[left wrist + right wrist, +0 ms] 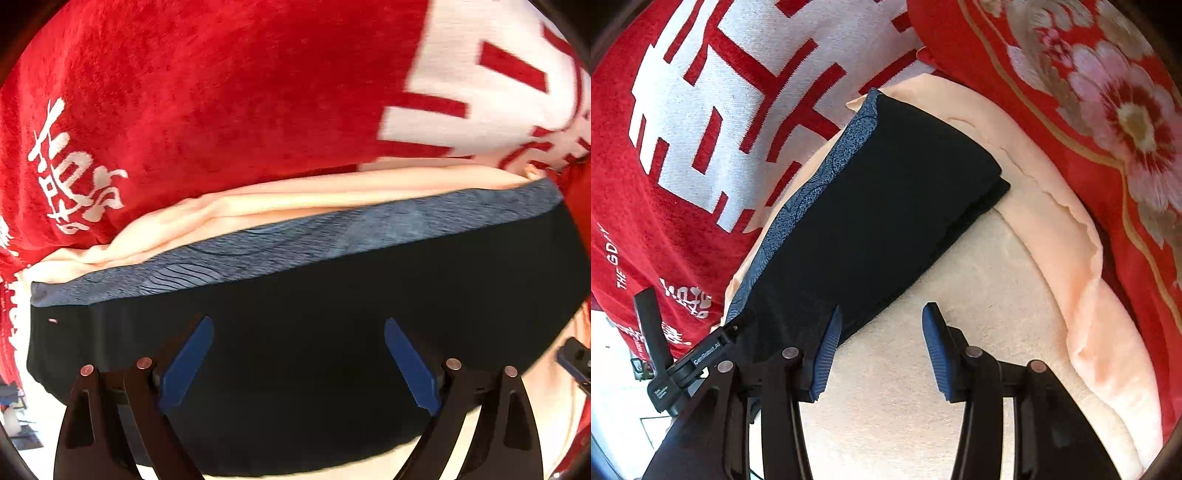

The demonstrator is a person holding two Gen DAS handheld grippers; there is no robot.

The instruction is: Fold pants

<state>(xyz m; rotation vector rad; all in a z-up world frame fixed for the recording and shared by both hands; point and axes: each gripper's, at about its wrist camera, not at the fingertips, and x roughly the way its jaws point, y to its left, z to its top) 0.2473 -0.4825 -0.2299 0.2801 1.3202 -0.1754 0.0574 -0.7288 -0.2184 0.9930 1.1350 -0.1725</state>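
Note:
The black pants (295, 302) lie folded into a compact rectangle on a cream blanket (923, 387); a blue patterned waistband (295, 236) runs along their far edge. In the right wrist view the pants (871, 221) stretch up and away, waistband (820, 184) on the left. My left gripper (299, 328) is open and empty, hovering over the pants. My right gripper (881, 317) is open and empty at the pants' near right edge, its left finger (827, 350) over the fabric. The left gripper's body (687, 365) shows at the lower left of the right wrist view.
A red blanket with white characters (203, 92) lies beyond the pants, also seen in the right wrist view (720, 110). A red floral quilt (1108, 129) lies to the right. The cream blanket's peach edge (1063, 221) curves around the pants.

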